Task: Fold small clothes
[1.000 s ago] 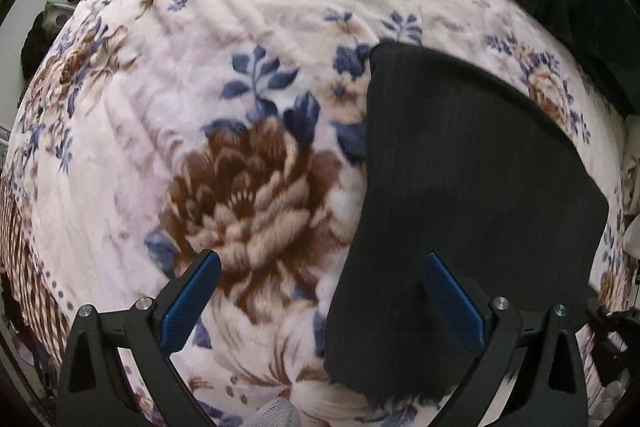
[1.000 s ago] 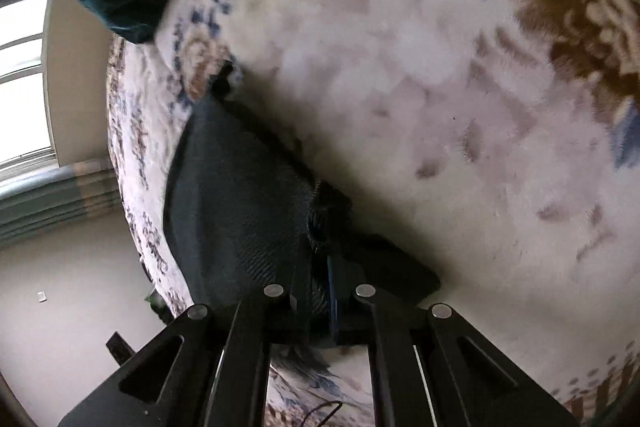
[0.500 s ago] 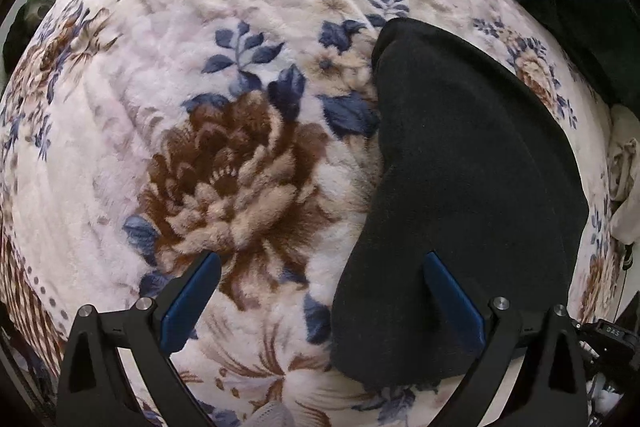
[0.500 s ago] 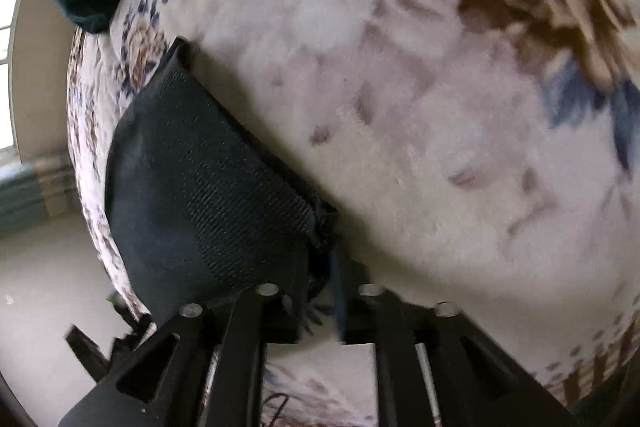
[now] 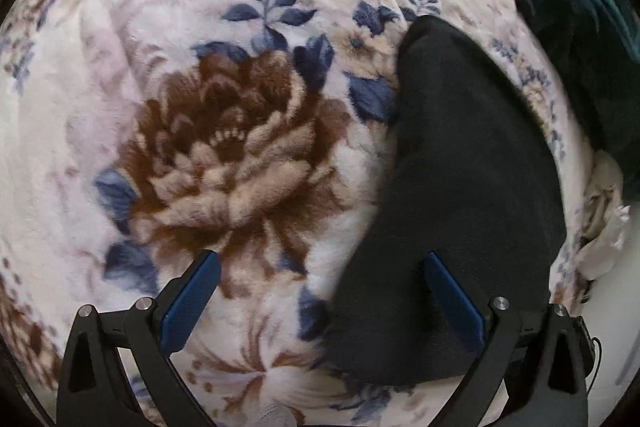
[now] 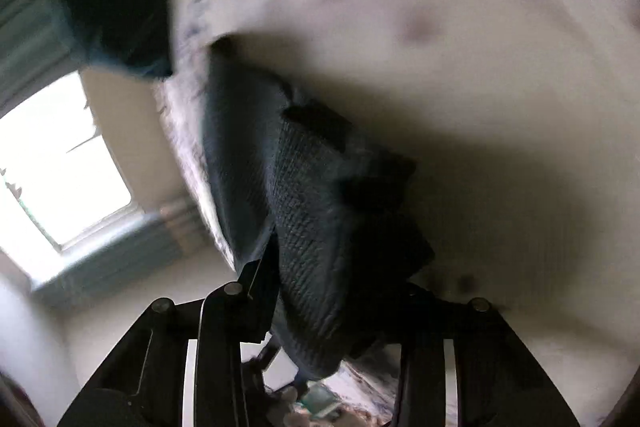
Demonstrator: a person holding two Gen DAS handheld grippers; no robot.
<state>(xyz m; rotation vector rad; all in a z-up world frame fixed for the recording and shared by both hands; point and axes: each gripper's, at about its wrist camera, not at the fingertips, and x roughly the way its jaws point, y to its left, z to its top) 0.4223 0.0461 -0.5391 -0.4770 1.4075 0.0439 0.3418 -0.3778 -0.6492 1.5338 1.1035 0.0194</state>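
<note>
The left claw [image 5: 320, 299] is spread wide, its blue-padded fingers [image 5: 192, 301] holding nothing. In the left wrist view it hangs over the cream plush bed blanket printed with brown and blue flowers [image 5: 224, 155]. The black knitted small garment [image 5: 468, 187] lies on that blanket in the right half of the frame, reaching from the upper middle down to the lower right. Its lower part passes behind the claw's right finger, while the left finger stands over bare blanket, well apart from the cloth. A dark teal plush cloth [image 5: 580, 27] fills the upper right corner, and a crumpled white cloth [image 5: 604, 211] sits at the right edge.

In the blurred right wrist view, the right claw [image 6: 320, 311] is closed on the black garment, whose ribbed fabric bunches up from between the fingers toward the frame's centre, lifted off the pale blanket. A bright window [image 6: 56, 163] shows at the left.
</note>
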